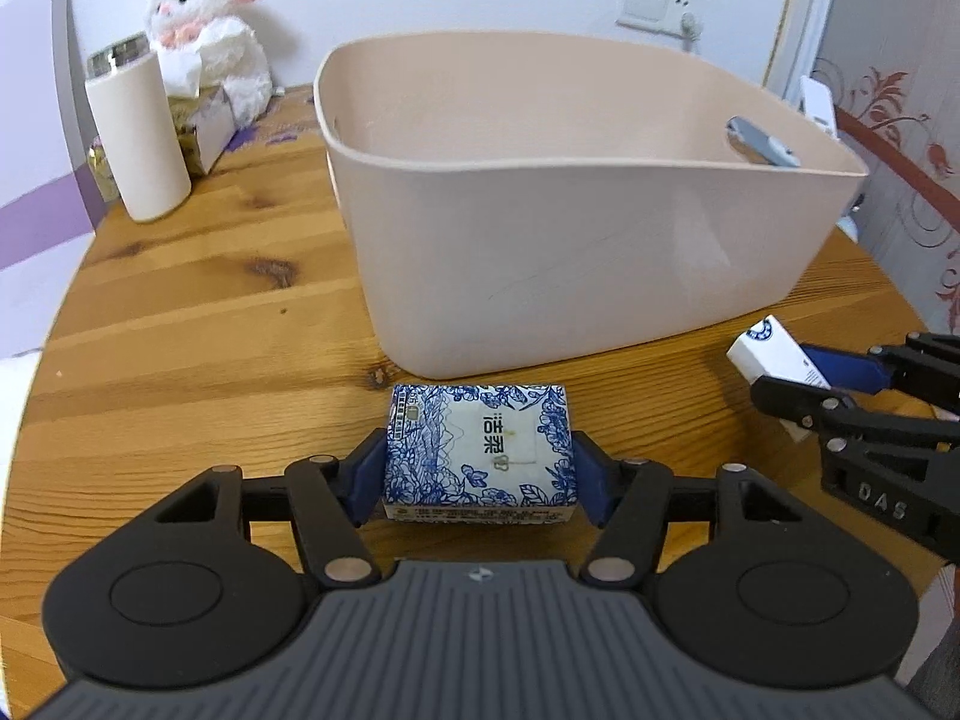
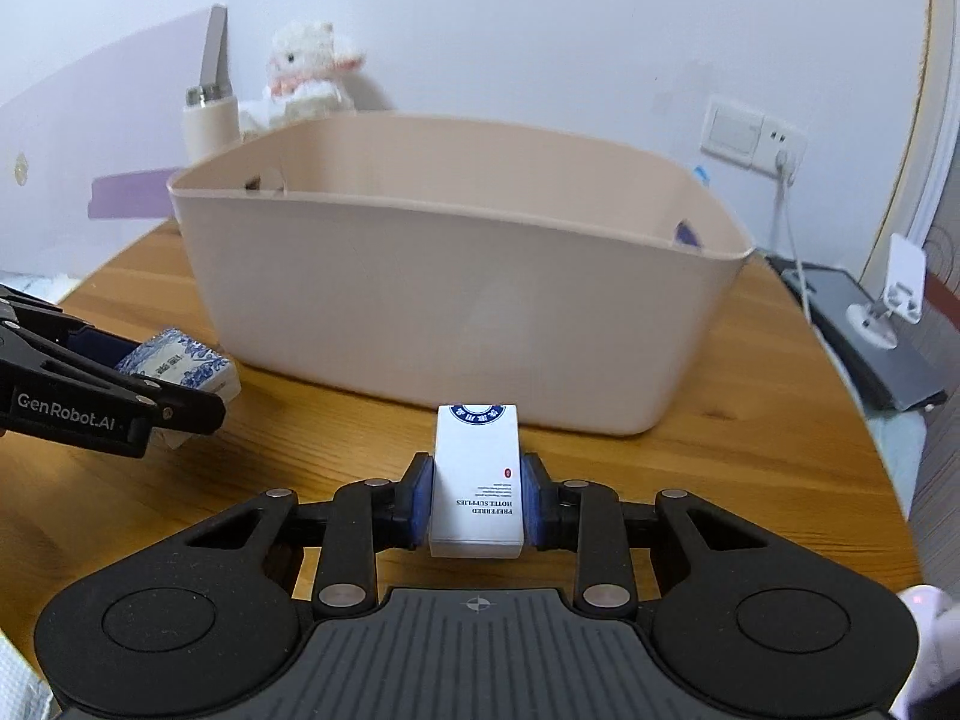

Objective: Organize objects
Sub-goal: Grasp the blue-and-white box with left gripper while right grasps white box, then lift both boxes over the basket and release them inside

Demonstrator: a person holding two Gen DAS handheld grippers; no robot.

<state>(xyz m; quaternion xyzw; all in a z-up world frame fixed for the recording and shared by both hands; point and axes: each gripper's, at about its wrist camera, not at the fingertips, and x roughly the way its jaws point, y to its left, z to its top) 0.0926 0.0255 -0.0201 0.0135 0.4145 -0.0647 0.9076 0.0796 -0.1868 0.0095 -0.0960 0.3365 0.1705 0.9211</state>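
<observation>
My left gripper is shut on a blue-and-white floral tissue pack, held just in front of a beige plastic basket on the round wooden table. My right gripper is shut on a small white hotel-supplies box, also just in front of the basket. Each gripper shows in the other's view: the right one with its white box at the right, the left one with its tissue pack at the left.
A beige tumbler, a tissue box and a white plush bunny stand at the table's far left. A wall socket with a cable is on the right wall. A dark device with a white stand lies beyond the table's right edge.
</observation>
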